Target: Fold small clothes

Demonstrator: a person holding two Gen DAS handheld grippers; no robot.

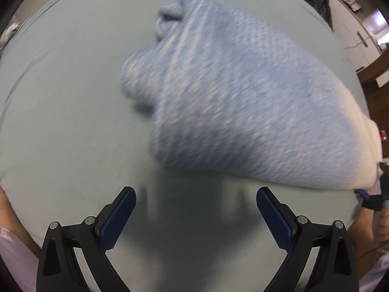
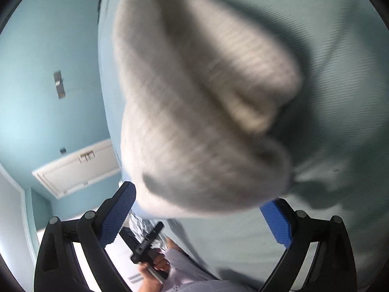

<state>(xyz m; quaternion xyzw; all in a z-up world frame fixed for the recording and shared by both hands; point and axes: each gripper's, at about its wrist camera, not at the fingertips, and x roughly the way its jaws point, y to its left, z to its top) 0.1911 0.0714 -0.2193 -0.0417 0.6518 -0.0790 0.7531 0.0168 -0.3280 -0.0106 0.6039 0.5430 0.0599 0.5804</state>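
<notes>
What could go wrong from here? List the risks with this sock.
1. The right claw is open around the white cuff of the blurred sock; it may drop crumpled.
2. Its far end lies bunched on the sheet; folding could trap that lump.
3. The left claw, open, pins nothing.

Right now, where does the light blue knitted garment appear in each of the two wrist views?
Left wrist view: the light blue knitted garment fills the centre and right, its pale end reaching the far right edge by the right gripper.
Right wrist view: the same garment, here greyish and blurred, fills the centre, just ahead of the spread fingers.
Shared landmark: the pale green sheet beneath it.
</notes>
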